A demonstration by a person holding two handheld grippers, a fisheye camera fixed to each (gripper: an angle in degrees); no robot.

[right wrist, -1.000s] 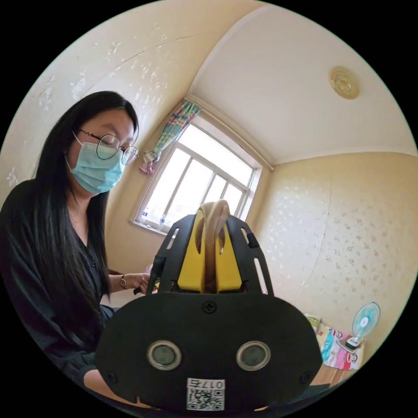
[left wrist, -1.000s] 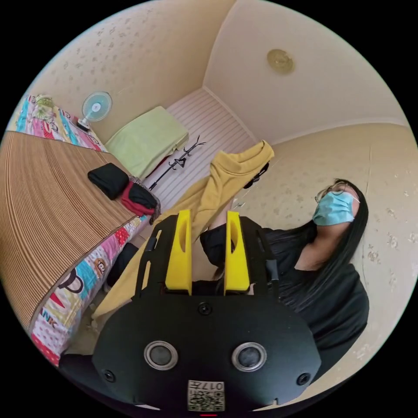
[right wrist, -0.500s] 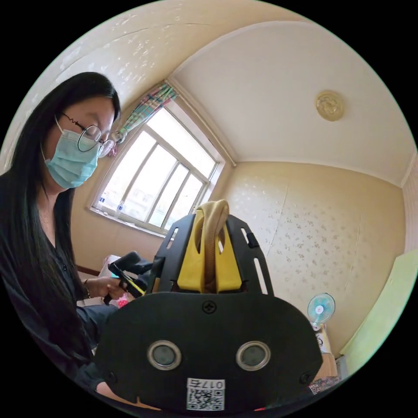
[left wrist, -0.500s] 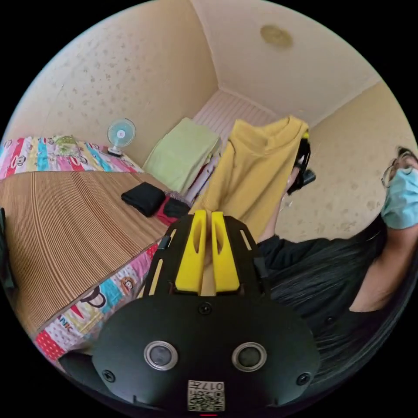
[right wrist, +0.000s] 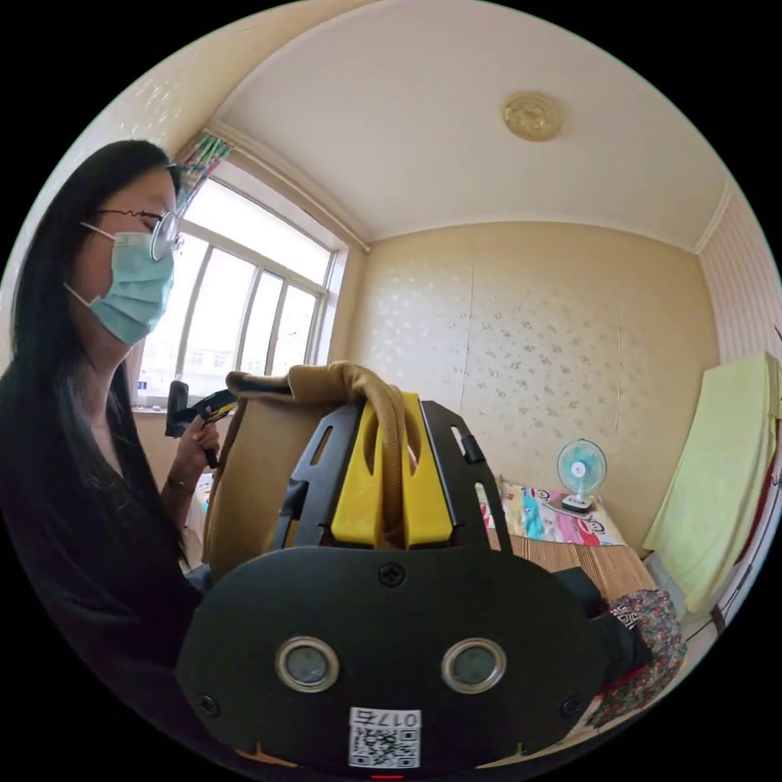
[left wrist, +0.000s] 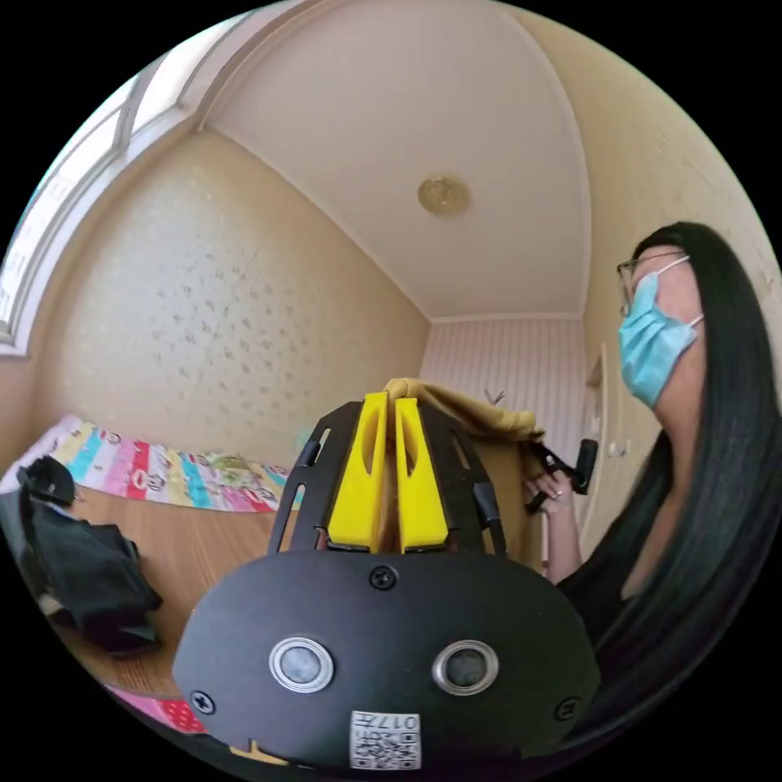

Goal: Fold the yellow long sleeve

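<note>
Right gripper view: both grippers, right (right wrist: 389,407) and left (left wrist: 389,407), clamp the mustard-yellow knit long-sleeve top (right wrist: 269,456), lifted above the striped bamboo-mat bed (right wrist: 599,562); no fold made yet.

- A white sticker (left wrist: 385,739) with a printed code and some characters sits on the black body of the left hand-held gripper; I do not read it off.
- The same kind of sticker (right wrist: 384,736) sits on the right hand-held gripper.
</note>
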